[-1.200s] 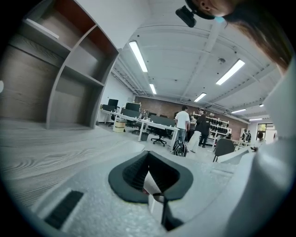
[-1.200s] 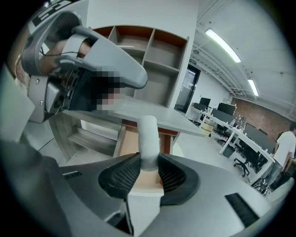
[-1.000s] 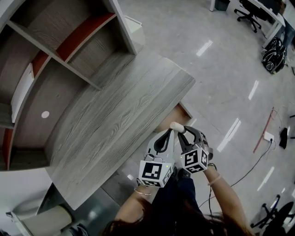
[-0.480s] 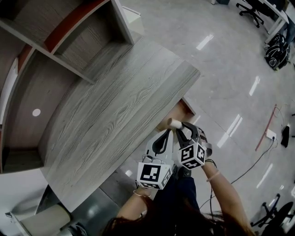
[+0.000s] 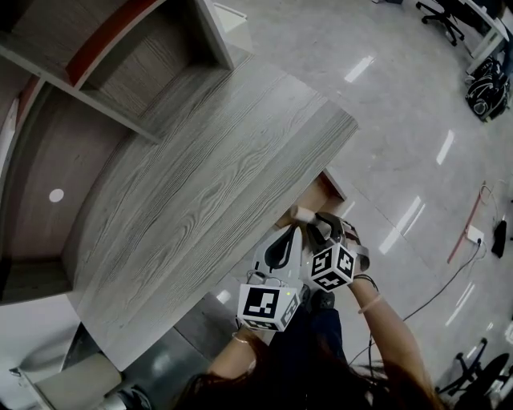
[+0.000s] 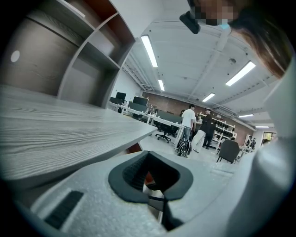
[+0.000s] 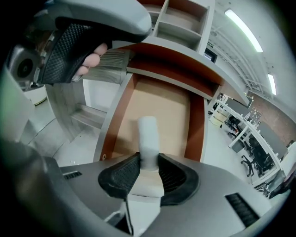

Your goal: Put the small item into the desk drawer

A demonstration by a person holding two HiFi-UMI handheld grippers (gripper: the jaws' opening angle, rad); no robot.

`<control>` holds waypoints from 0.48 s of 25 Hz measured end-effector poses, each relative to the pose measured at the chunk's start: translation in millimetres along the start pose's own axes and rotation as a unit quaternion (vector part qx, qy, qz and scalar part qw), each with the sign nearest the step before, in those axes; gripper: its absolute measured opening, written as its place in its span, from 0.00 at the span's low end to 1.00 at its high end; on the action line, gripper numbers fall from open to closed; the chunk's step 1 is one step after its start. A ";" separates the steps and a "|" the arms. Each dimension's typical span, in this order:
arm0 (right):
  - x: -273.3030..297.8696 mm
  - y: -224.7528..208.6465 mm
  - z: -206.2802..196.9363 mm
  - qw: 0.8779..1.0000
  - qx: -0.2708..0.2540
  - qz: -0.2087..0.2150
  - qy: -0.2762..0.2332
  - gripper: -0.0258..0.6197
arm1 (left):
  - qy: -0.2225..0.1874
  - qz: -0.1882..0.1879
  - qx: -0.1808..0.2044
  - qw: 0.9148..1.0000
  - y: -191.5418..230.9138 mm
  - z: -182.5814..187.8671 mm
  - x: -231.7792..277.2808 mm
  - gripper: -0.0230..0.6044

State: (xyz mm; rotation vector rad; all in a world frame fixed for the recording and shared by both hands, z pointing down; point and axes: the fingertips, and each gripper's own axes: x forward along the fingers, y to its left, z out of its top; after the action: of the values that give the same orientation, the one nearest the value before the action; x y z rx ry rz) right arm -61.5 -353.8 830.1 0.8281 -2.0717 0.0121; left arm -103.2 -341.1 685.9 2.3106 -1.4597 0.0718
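A small white cylinder (image 5: 303,213) (image 7: 148,139) is clamped between the pads of my right gripper (image 5: 314,224) (image 7: 149,169), which is shut on it. It hangs tilted down over the open desk drawer (image 5: 319,194) (image 7: 162,104), which has a tan bottom and red-brown sides. The drawer sticks out from under the grey wooden desk top (image 5: 200,184). My left gripper (image 5: 296,234) (image 6: 148,153) is beside the right one at the desk's edge, its curved fingers meeting at the tips with nothing inside. The left gripper (image 7: 78,41) also shows at the right gripper view's upper left.
A shelf unit with red-brown edges (image 5: 120,72) stands at the back of the desk. On the glossy floor are office chairs (image 5: 445,20), a black bag (image 5: 490,88) and a cable (image 5: 465,232). People (image 6: 189,120) stand by distant desks.
Both grippers have sunk toward the drawer, the right one tipping further down with the white cylinder still in it. The head view has shifted slightly over the desk.
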 end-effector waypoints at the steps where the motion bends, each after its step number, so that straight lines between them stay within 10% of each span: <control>1: 2.1 0.4 -1.2 1.000 0.000 0.001 0.004 0.22 | 0.001 0.000 -0.001 1.000 0.4 -1.4 0.6 0.06; 12: 21.7 3.5 -15.8 0.998 -0.017 0.012 0.060 0.22 | 0.014 0.001 -0.013 1.000 4.3 -16.0 4.7 0.06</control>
State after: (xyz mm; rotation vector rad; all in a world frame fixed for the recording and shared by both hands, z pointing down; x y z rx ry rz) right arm -60.3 -358.3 856.8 0.7643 -1.9624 0.0390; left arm -102.1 -340.9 703.1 2.2783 -1.4403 0.0835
